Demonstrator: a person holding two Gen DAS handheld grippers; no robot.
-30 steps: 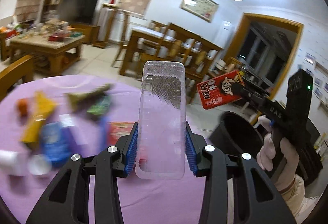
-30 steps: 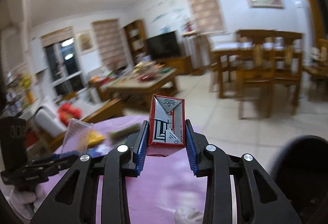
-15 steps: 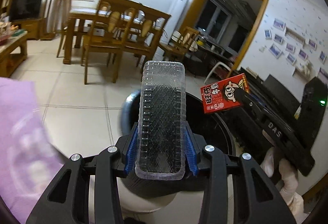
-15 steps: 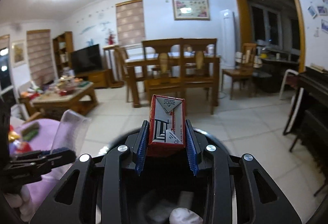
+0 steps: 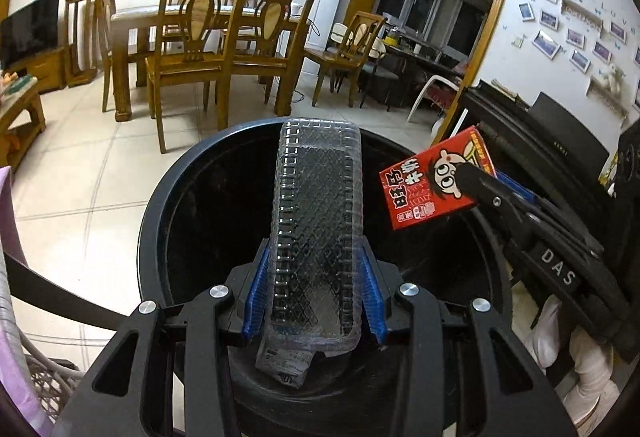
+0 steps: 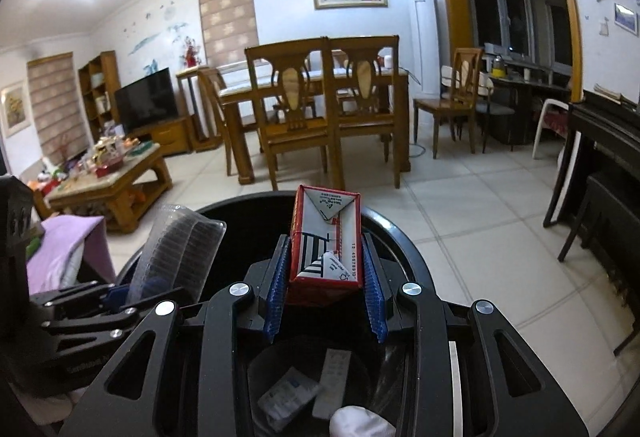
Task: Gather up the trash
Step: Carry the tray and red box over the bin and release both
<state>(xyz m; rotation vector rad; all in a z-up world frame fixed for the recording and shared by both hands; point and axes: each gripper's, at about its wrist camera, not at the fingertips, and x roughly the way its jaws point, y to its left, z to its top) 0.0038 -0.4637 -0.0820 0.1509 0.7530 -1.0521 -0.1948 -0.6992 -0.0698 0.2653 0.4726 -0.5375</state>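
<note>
Trash bin (image 5: 160,205) now sits beneath both tools, pinching tray (image 5: 316,221) and carton (image 6: 326,237).

Clear ribbed plastic tray (image 5: 316,229), glossy black bin (image 5: 160,205)

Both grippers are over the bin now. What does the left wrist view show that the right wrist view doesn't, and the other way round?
Left wrist only: the red carton's cartoon face and a gloved hand under the right gripper.

Right wrist only: trash on the bin's bottom, the television and the cluttered coffee table.

Both: the black bin, the clear plastic tray clamped in the left gripper, and the dining chairs.
</note>
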